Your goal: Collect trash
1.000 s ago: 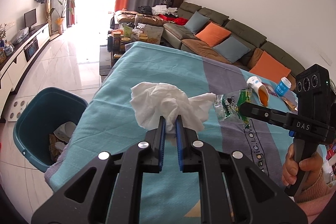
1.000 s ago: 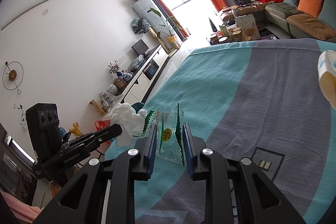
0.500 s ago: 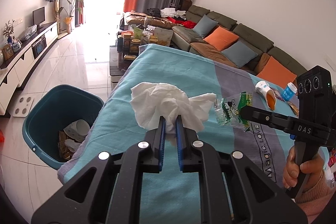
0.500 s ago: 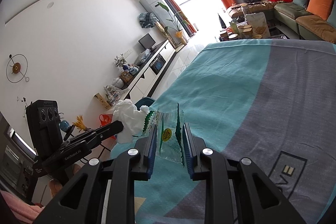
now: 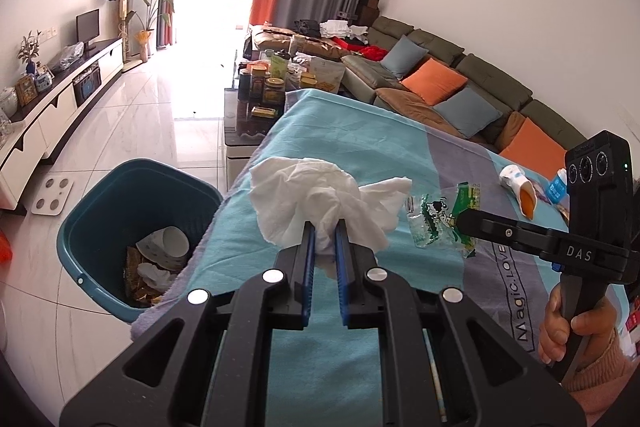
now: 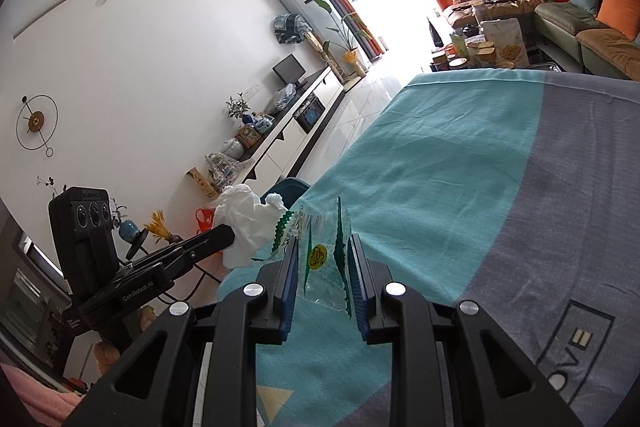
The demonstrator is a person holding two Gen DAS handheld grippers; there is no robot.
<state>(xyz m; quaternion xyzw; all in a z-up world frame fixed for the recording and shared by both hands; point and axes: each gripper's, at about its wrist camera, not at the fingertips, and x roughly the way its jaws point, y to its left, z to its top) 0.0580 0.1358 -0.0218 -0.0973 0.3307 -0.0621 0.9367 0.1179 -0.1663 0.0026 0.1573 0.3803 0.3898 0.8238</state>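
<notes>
The left gripper (image 5: 324, 239), clenched on crumpled tissue (image 5: 316, 195), was nearer the teal bin (image 5: 80, 227) at lower left than the right gripper (image 6: 322, 267), which gripped a clear wrapper (image 6: 320, 259).

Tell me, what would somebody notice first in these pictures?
Probably the crumpled white tissue pinched in the left gripper above the turquoise-and-grey cloth table. Next, the clear green-printed plastic wrapper clamped in the right gripper, and the teal plastic bin on the floor beside the table.
</notes>
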